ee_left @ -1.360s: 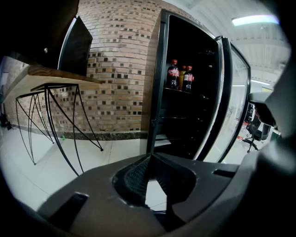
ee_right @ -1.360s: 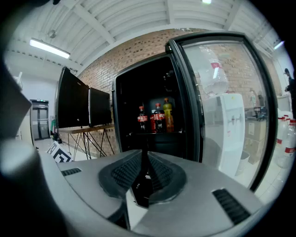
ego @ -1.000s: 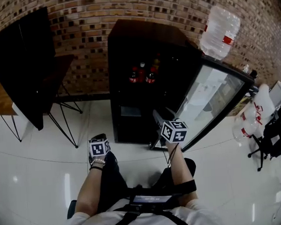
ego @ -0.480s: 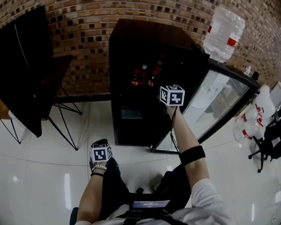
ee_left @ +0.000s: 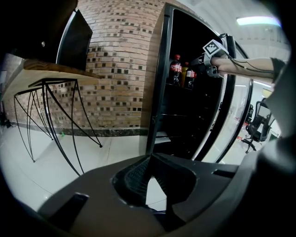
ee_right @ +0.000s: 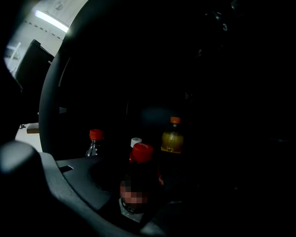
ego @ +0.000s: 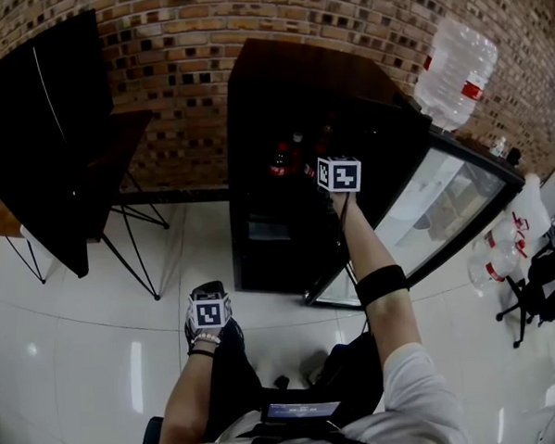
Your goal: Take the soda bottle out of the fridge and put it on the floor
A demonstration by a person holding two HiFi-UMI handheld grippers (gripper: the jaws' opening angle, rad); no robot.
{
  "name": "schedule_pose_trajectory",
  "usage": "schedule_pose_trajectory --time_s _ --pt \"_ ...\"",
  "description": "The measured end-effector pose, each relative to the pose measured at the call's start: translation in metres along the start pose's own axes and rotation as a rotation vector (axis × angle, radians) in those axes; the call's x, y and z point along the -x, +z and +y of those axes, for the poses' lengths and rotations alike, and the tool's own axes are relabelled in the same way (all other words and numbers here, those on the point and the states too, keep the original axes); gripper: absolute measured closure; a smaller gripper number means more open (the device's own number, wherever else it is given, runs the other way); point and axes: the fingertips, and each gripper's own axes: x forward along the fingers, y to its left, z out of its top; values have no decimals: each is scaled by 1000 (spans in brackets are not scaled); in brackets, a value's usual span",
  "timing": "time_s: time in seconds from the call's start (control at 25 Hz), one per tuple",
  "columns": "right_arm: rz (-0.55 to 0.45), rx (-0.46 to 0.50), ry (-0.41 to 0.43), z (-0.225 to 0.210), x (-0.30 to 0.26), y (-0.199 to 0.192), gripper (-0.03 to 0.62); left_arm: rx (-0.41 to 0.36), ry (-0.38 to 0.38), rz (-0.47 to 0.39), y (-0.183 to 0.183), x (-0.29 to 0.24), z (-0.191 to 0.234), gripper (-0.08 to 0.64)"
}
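Two jaws of the right gripper point(ego: 323, 170) are standing apart around a red-capped soda bottle point(ee_right: 138, 171) inside the fridge point(ego: 279, 77); the left gripper point(ee_left: 150, 159) is hanging closed and empty.

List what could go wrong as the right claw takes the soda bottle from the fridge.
1. The red-capped dark soda bottle stands close before a white-capped bottle and an orange-capped yellow bottle; the right claw may knock them over.
2. The open glass fridge door beside the arm might be bumped on withdrawal.
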Motion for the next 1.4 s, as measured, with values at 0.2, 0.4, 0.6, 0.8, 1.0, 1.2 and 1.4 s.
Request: schedule_pose_trajectory --time_s 0.2,0.4,0.6,0.8,1.0,1.2,1.4 --pt "4 27 19 2 -3 6 414 -26 10 10 0 0 0 558" --pt "13 63 44 11 11 6 423 -37 10 20 -3 0 -2 558" --pt "-28 122 103 31 52 14 423 -53 24 20 -1 4 4 558" --pt "-58 133 223 62 105 0 425 -74 25 -12 15 0 3 558" --pt "3 131 316 97 142 -78 425 -94 57 33 -1 -4 2 558" --pt "111 120 349 124 145 -183 426 -91 51 33 -4 -8 -2 558" --pt "247 78 358 152 137 -295 428 -80 38 26 -5 -8 -6 558"
